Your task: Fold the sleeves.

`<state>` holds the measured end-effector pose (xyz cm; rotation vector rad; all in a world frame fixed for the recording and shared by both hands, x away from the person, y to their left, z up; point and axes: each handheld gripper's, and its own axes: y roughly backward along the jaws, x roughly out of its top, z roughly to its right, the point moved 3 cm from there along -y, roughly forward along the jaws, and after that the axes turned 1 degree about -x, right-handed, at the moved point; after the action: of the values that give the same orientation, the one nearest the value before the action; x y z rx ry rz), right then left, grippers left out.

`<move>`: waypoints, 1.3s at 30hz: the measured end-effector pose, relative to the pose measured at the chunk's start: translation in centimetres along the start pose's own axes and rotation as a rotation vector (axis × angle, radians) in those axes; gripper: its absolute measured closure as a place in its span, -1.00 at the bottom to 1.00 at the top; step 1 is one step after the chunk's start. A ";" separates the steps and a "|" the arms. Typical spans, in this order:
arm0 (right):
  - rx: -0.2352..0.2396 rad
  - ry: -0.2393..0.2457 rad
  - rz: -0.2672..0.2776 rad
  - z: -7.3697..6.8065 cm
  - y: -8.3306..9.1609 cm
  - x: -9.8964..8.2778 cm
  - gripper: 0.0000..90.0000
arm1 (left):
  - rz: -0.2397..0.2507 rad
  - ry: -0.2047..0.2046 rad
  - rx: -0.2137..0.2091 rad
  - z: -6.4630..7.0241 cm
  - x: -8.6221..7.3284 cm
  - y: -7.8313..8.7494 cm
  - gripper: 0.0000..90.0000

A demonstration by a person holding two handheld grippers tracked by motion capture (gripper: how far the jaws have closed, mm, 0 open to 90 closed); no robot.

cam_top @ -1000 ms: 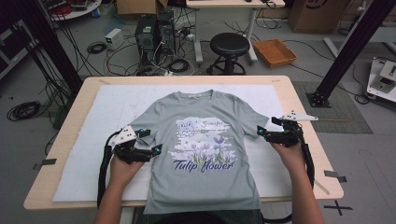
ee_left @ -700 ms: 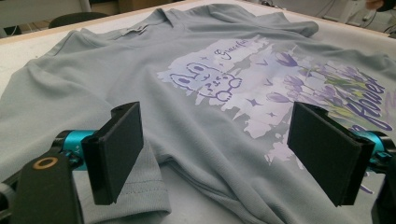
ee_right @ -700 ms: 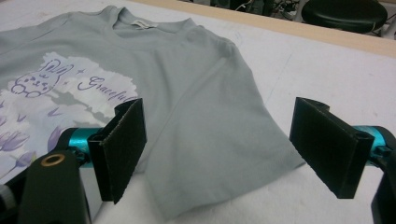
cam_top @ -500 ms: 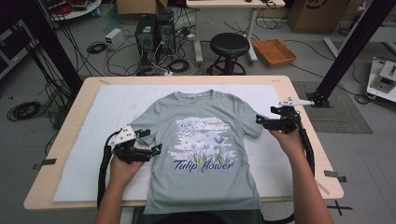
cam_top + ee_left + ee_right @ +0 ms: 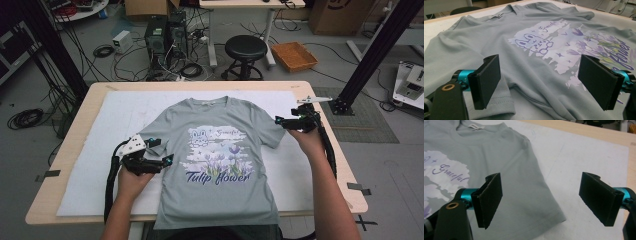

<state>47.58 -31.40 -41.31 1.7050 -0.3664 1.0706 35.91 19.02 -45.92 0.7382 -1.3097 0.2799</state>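
Note:
A grey T-shirt [image 5: 220,150] with a purple "Tulip flower" print lies flat, collar away from me, on a white mat [image 5: 125,115]. My left gripper [image 5: 161,151] hovers open at the shirt's left sleeve. In the left gripper view its jaws [image 5: 541,85] stand wide apart over the sleeve hem and the chest print [image 5: 536,42]. My right gripper [image 5: 282,120] is open at the shirt's right sleeve. In the right gripper view its jaws [image 5: 541,200] straddle the sleeve's hem corner [image 5: 554,217], one over cloth, one over the mat. Neither holds anything.
The mat covers a wooden table [image 5: 62,170]. Beyond the far edge stand a black stool [image 5: 245,50], computer towers [image 5: 162,35], floor cables and an orange basket [image 5: 293,55]. A black slanted frame post [image 5: 370,55] rises at the right.
My right gripper has moved away from me along the shirt's right side, from the lower sleeve area up to the sleeve's outer corner. The left gripper has stayed put.

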 end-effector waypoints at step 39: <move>-0.095 0.033 -0.196 0.7 -2.8 -2.8 0.95 | 0.000 -0.001 -0.001 0.0 0.0 0.0 -0.59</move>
<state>48.33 -31.57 -45.28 1.6010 -0.2209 0.9222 35.88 18.99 -45.93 0.7378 -1.3107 0.2794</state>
